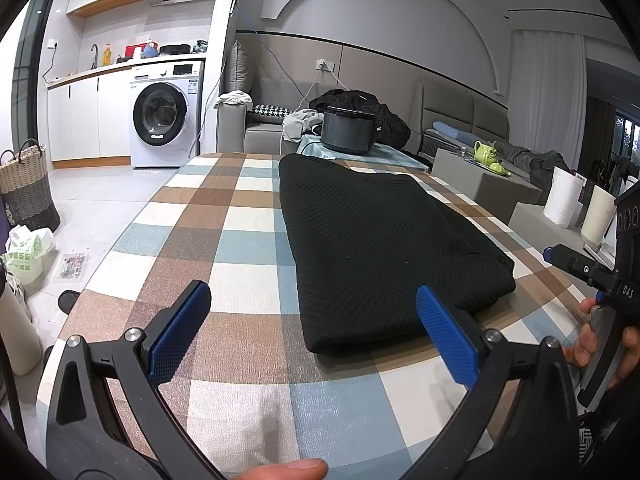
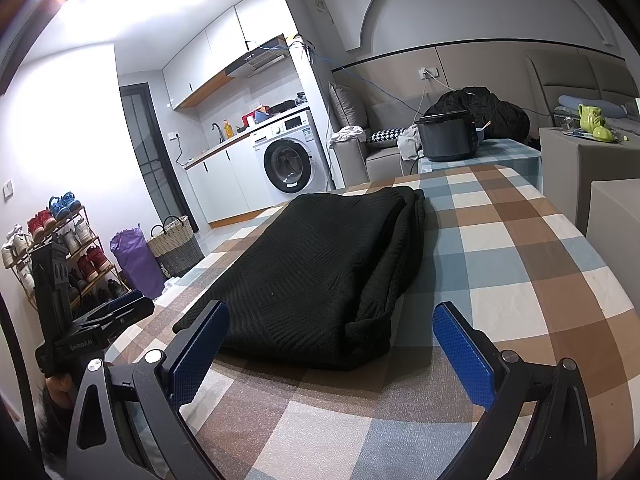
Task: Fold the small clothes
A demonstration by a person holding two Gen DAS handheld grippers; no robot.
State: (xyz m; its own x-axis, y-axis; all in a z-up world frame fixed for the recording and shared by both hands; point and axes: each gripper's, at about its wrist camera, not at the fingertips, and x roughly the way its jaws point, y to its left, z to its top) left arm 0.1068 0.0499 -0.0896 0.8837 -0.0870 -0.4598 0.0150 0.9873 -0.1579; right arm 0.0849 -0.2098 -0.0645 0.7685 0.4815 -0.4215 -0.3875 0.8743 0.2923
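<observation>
Left wrist view: the left gripper (image 1: 312,320) is spread wide with nothing between its blue textured pads (image 1: 180,332), hanging just above the brown, blue and cream checked tablecloth (image 1: 240,240). The black ribbed knit garment (image 1: 380,248), already folded into a long thick slab, lies straight ahead and a little to the right of this claw; its near end sits just beyond the right pad, apparently not touching. Its long axis runs directly away from the claw toward the far table edge.

In the right wrist view the right gripper (image 2: 332,340) is equally wide open and empty, and the same garment (image 2: 320,264) lies ahead and slightly left, its near short edge between and just beyond the pads. The layered fold edge faces this claw's right side.

Both claws are about equally near that near end, one at each corner. Judging by this, a lengthwise fold away from the claws looks likely, with bare cloth beyond the far end. Open table flanks both long sides; the dark round cooker pot (image 1: 348,130) stands well clear behind.
</observation>
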